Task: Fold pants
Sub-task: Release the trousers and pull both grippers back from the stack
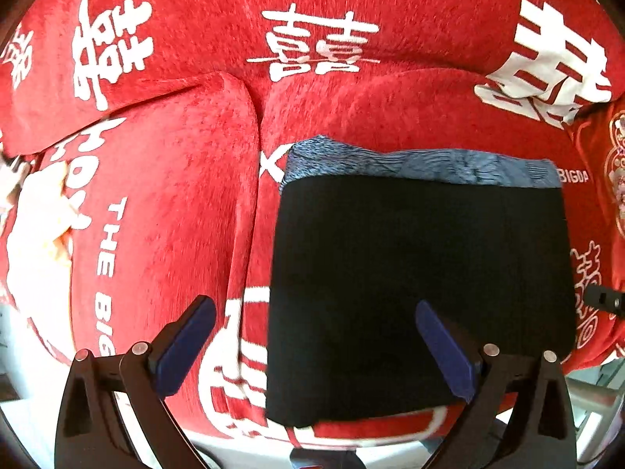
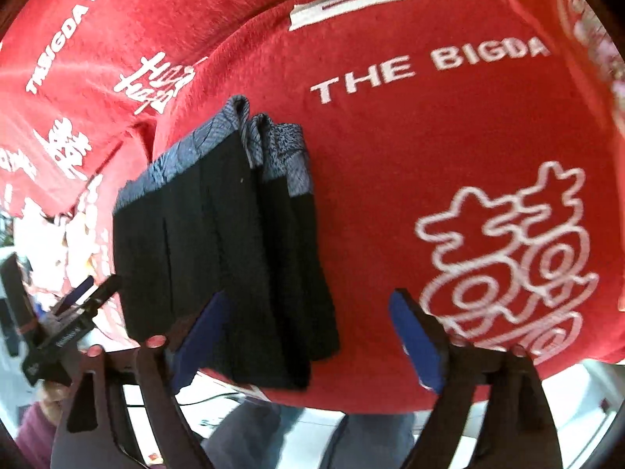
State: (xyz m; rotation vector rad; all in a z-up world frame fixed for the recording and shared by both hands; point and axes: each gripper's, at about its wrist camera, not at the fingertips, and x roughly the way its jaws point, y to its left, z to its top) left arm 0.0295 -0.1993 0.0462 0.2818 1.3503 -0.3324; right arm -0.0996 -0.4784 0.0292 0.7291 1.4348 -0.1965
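Observation:
The black pants [image 1: 422,293] lie folded into a flat rectangle on a red seat cushion [image 1: 164,203], with their grey-blue waistband [image 1: 422,166] at the far edge. My left gripper [image 1: 312,306] hangs open above their near left part, and nothing is between its blue pads [image 1: 183,348]. In the right wrist view the pants [image 2: 218,254] show stacked layers, the waistband [image 2: 234,136] pointing away. My right gripper [image 2: 308,299] is open over their near right corner and holds nothing. The left gripper [image 2: 78,301] shows at that view's left edge.
A red plush cover with white characters drapes the whole sofa [image 2: 449,148]. A seam [image 1: 254,164] splits two seat cushions left of the pants. Something cream-white [image 1: 39,234] lies at the far left. The cushion's front edge, pale floor and a person's grey-clad legs [image 2: 273,430] are below.

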